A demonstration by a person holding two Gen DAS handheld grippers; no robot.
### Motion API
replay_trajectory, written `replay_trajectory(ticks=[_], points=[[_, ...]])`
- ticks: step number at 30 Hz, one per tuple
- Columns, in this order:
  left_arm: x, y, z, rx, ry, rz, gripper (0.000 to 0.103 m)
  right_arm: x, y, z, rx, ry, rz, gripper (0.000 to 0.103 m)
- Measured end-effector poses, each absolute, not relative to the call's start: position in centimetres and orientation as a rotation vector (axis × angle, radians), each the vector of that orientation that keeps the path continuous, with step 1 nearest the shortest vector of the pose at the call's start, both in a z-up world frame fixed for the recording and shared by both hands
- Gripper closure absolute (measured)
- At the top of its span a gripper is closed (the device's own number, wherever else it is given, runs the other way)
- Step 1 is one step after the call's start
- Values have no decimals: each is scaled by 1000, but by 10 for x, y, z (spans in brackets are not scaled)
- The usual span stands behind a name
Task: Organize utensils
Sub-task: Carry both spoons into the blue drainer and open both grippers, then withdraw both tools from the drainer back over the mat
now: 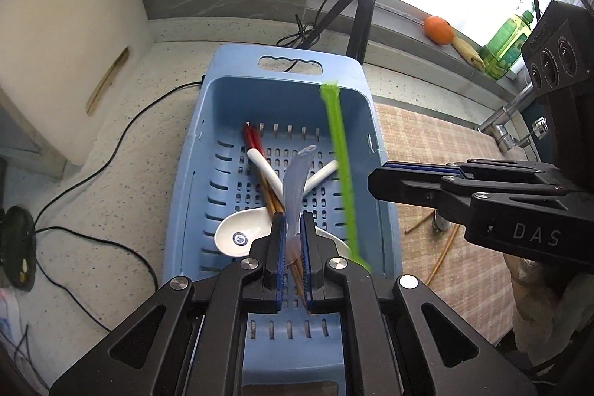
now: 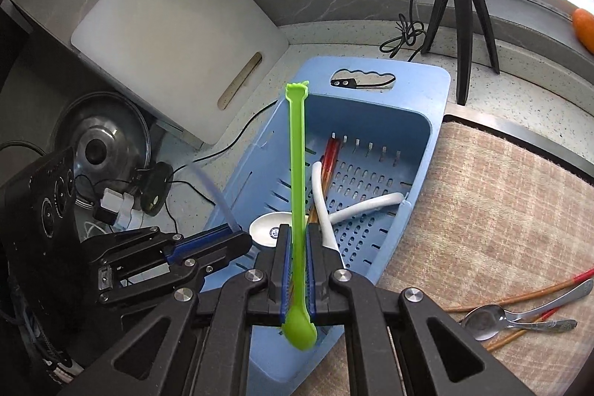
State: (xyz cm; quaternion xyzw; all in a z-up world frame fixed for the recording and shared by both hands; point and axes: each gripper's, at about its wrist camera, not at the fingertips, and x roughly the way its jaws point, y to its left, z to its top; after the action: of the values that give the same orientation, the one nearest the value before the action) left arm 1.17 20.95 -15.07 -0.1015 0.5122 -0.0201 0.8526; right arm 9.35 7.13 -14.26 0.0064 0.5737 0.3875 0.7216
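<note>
Blue plastic makes up the basket (image 1: 208,151) that sits on the speckled bench (image 1: 122,173), and it is the landmark for everything else. Inside the basket lie two white spoons (image 2: 356,206) crossed over each other and red-tipped chopsticks (image 1: 254,140). Over the basket, the left hand-held gripper (image 1: 292,247) pinches a clear spoon (image 1: 297,184) tight between its blue pads, with the handle pointing up and away. The right hand-held gripper (image 2: 297,270) is also over the basket, on its right side, and it squeezes a green spoon (image 2: 297,192). That spoon's bowl hangs out near the camera and its long handle sticks out over the basket. Right of the basket is a checked mat (image 2: 490,210), and on it lie two metal spoons (image 2: 519,318) and more chopsticks (image 2: 519,295). Behind the basket stands a black tripod (image 2: 460,10). Left of the basket leans a white board (image 2: 167,36).
</note>
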Motion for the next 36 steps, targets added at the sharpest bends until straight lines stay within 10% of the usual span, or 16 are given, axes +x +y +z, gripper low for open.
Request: replay_trajectory(ticks=[12, 36], points=[[7, 206, -149, -218, 1074, -25, 90, 93, 58, -142, 1, 1241, 845, 68], [20, 105, -151, -185, 1097, -186, 85, 100, -115, -135, 86, 1158, 718, 61]])
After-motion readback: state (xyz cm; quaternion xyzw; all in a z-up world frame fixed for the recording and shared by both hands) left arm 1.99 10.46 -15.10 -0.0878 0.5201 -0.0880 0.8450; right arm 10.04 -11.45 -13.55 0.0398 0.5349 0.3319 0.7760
